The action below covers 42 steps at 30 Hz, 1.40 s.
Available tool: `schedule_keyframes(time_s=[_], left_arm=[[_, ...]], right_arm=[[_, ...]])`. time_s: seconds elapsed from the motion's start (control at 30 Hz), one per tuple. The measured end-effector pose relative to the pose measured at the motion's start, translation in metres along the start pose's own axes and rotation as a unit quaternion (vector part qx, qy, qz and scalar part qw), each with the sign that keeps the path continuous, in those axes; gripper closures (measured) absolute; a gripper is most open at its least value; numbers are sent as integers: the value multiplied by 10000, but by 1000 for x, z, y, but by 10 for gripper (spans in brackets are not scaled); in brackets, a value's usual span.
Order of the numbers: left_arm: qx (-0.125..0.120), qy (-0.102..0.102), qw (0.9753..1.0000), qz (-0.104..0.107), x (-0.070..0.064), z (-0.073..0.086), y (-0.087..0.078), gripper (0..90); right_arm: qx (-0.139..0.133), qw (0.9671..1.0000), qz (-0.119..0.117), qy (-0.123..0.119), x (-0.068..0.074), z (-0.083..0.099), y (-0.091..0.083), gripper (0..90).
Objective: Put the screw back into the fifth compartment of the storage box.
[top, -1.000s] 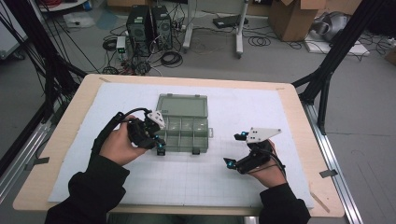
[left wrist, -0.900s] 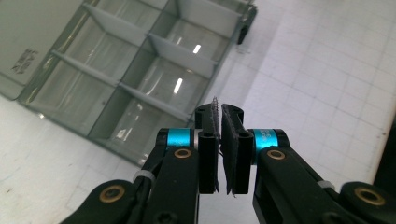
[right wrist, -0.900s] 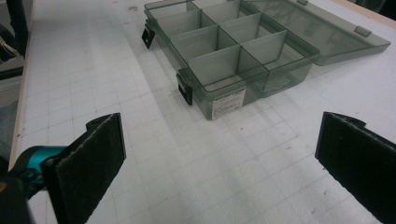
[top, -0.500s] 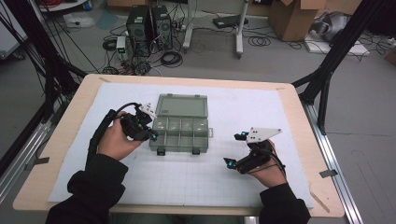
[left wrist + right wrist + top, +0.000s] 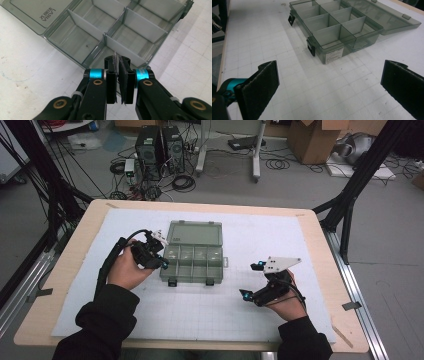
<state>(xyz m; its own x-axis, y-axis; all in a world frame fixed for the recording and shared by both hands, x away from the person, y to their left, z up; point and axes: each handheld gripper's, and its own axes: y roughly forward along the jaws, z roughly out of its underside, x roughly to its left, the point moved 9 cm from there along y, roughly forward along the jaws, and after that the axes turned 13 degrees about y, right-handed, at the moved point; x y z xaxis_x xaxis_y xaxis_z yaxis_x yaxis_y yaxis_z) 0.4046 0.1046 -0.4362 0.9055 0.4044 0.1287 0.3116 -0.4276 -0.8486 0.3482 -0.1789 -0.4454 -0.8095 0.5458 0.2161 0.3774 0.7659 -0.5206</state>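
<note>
I see the table under a white gridded mat. On the mat, just left of centre, sits the grey see-through box with its lid folded flat behind it and its compartments bare. My left gripper sits at the box's left edge, its pads pressed together on nothing I can make out. My right gripper rests well apart to the right, jaws spread wide.
</note>
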Motion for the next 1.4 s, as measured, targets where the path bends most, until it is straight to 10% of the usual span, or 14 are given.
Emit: schedule_keyframes(time_s=[0.3, 0.63, 1.4], left_arm=[[88, 14, 10000, -21, -2, 2, 2, 640], [-540, 66, 9985, 110, -10, 0, -17, 530], [-1908, 97, 9814, 204, -47, 2, -46, 322]], right_arm=[[-4, 10000, -9, -1, -1, 0, 0, 4], [-3, 10000, 6, 1, -1, 0, 0, 4], [-101, 9999, 1, -33, 1, -4, -5, 4]])
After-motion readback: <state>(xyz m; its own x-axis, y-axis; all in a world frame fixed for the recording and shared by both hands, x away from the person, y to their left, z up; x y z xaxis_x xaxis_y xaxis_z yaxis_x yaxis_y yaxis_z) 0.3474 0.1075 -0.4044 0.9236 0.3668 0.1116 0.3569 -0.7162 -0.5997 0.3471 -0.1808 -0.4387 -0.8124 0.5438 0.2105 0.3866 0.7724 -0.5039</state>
